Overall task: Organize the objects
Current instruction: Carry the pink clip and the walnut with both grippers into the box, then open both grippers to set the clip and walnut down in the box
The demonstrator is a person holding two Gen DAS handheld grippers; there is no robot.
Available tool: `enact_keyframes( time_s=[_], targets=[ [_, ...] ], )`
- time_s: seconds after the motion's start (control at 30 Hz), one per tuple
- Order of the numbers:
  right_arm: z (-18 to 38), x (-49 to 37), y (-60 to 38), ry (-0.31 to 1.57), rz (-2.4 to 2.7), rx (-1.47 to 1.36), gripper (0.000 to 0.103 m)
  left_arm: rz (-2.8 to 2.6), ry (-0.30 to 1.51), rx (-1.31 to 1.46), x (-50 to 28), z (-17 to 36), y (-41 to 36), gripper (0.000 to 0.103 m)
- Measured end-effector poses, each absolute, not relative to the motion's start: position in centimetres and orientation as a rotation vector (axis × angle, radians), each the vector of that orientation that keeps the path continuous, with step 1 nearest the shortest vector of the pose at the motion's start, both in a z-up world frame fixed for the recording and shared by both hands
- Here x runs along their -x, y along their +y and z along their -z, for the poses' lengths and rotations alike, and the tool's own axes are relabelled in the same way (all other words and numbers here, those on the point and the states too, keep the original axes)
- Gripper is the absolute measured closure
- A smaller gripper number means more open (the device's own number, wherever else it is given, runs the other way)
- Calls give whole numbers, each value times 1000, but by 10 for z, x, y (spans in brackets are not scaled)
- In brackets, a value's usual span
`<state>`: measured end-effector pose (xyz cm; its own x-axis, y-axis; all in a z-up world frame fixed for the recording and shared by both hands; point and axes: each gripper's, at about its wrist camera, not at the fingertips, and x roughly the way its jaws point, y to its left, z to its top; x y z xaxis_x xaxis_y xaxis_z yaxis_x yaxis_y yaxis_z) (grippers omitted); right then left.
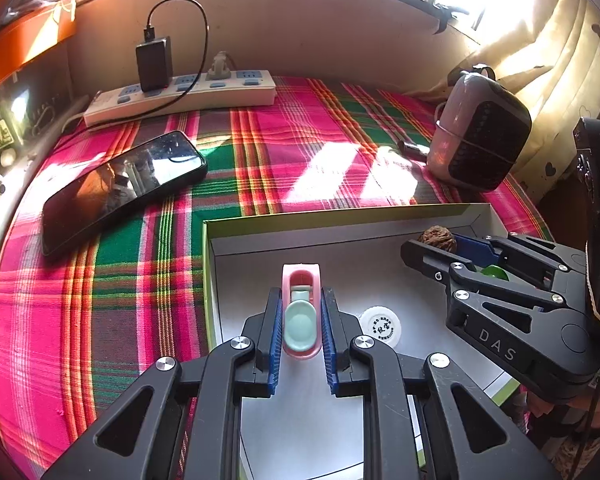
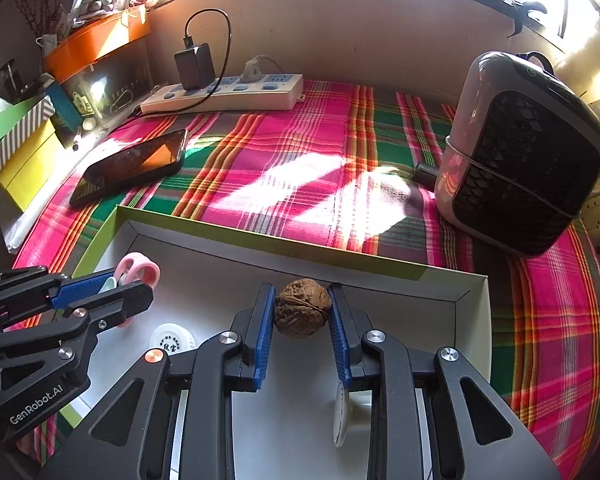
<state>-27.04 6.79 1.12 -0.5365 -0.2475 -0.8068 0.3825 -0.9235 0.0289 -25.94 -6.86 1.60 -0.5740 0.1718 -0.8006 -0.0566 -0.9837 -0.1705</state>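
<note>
A desk under a plaid cloth [image 1: 284,152] carries a power strip [image 1: 180,94], a phone [image 1: 120,188], a small heater [image 1: 480,132] and an open box [image 1: 340,220].

The right claw [image 1: 428,246] body reads "DAS"; the left claw [image 2: 140,280] body reads "GenRobot.AI".

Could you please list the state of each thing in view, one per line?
left claw: shut on the pink clip, over the box
right claw: shut on the walnut, over the box
box: open, no lid on it
white round disc: lying flat in the box
phone: screen dark, face up on the plaid cloth
power strip: black charger plugged in
</note>
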Motion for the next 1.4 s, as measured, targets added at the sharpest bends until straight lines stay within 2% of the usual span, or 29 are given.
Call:
enact_keyframes(
  time_s=[0.83,0.9,0.97,1.03,1.3,1.4],
  targets=[
    [-12,273,67,231,2491,-1304,74,-2689,-132,1396,264,-13,-66,86],
    [-14,272,68,228,2496,-1299,73,-2688,-129,1395,264,-13,-65,83],
    [-16,271,69,220,2501,-1291,65,-2687,-128,1396,264,-13,-65,80],
    [-18,270,70,210,2507,-1286,61,-2682,-142,1397,264,-14,-65,77],
    [-26,262,76,186,2523,-1257,60,-2692,-142,1388,258,-19,-64,69],
    [-28,259,78,170,2525,-1250,57,-2693,-151,1374,253,-23,-65,66]
  ],
)
